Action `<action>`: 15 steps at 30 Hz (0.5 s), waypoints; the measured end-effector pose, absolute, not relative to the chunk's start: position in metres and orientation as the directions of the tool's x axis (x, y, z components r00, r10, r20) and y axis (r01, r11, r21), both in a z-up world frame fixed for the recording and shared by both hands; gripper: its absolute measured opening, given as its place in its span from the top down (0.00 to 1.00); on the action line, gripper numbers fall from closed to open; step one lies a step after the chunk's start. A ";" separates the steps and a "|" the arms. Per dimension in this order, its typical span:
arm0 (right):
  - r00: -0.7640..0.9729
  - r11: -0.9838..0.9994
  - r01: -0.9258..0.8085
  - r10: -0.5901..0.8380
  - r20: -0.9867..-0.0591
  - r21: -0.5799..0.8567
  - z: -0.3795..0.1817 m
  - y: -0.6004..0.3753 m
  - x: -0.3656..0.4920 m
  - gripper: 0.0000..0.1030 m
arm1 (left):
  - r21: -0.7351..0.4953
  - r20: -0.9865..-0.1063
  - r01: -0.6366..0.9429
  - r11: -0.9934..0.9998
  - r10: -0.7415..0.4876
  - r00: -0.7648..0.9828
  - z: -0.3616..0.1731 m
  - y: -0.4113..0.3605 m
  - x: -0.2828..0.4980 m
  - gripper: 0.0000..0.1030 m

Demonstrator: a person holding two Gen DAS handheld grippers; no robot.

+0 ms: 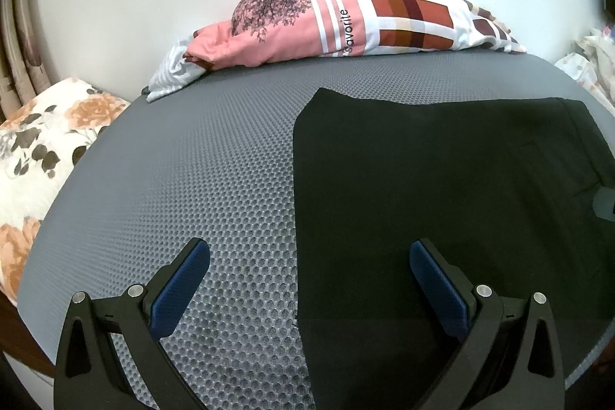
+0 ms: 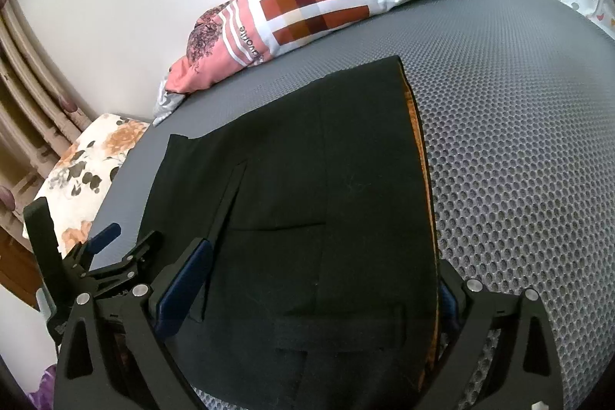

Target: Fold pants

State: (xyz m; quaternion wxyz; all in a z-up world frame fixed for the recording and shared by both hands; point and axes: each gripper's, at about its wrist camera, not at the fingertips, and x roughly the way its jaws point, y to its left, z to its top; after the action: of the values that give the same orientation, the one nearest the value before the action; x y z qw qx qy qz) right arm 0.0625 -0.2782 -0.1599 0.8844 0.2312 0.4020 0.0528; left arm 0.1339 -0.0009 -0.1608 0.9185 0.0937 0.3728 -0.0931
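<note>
Black pants lie folded flat on a grey mesh mat, on its right half. My left gripper is open just above the mat, and the pants' left edge runs between its blue-padded fingers. In the right wrist view the pants fill the middle, with a pocket slit and an orange lining strip along their right edge. My right gripper is open wide at the near end of the pants. The cloth lies between its fingers and hides most of the right one. The left gripper shows at the left.
A bundled pink, white and red-checked cover lies along the mat's far edge against a white wall. A floral cushion sits off the mat's left side, with curtains behind it. Bare mat stretches right of the pants.
</note>
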 end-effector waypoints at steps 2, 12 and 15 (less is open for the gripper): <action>0.670 0.881 0.092 0.289 -0.683 0.463 -0.160 -0.281 0.063 0.05 | 0.102 -0.703 0.241 0.965 -0.102 0.704 -0.161 -0.003 0.132 0.00; 0.670 0.881 0.084 0.296 -0.681 0.466 -0.158 -0.282 0.058 0.06 | 0.111 -0.699 0.241 0.964 -0.096 0.709 -0.162 -0.002 0.133 0.00; 0.671 0.881 0.085 0.295 -0.681 0.466 -0.158 -0.282 0.058 0.06 | 0.113 -0.698 0.240 0.964 -0.095 0.709 -0.162 -0.003 0.132 0.00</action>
State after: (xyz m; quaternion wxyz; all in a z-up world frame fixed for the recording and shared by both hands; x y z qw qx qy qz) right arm 0.0578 -0.2821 -0.1582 0.8827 0.2368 0.4015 0.0593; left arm 0.1316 -0.0029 -0.1622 0.9192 0.0981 0.3702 -0.0913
